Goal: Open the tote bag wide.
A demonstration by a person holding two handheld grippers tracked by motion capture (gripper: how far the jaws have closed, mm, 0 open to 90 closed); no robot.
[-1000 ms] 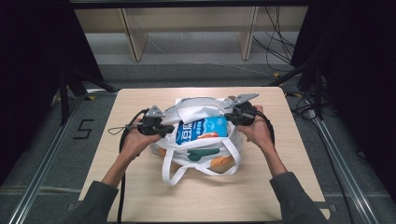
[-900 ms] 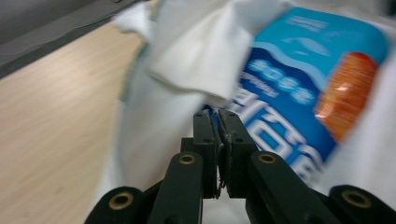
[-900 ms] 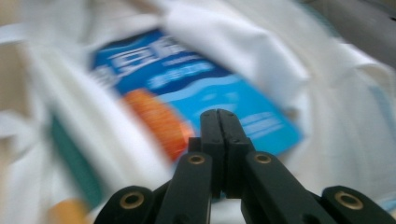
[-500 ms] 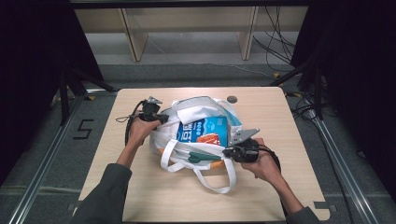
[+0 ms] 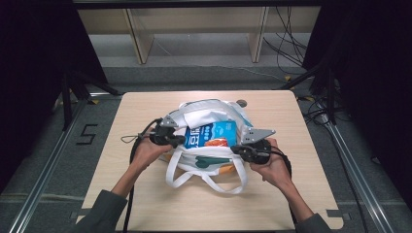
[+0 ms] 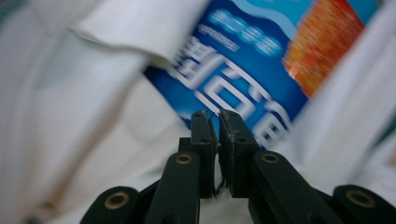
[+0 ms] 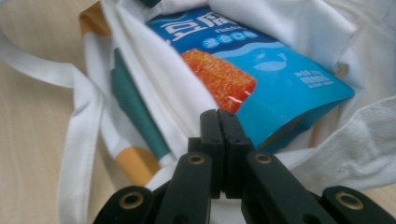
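A white canvas tote bag (image 5: 204, 114) lies on the wooden table (image 5: 141, 109), mouth up, its handle loops (image 5: 209, 183) trailing toward me. Inside lies a blue snack packet (image 5: 211, 133) with an orange picture. My left gripper (image 5: 180, 141) is at the bag's left rim, jaws shut. In the left gripper view its tips (image 6: 217, 114) hover over the packet (image 6: 243, 70) and white cloth (image 6: 70, 93), both blurred. My right gripper (image 5: 234, 148) is at the bag's front right rim. Its jaws (image 7: 218, 112) are pressed flush together over the cloth (image 7: 154, 84), just short of the packet (image 7: 280, 79).
A small dark round object (image 5: 241, 103) sits near the table's far edge behind the bag. Bare tabletop lies left, right and in front of the bag. Beyond the table stands a wooden shelf frame (image 5: 141, 43), with metal rails (image 5: 48, 170) on the floor at both sides.
Both grippers have left the bag's far rim. The right one came down to the front right first, then the left moved toward me along the left side. The bag's mouth has changed shape.
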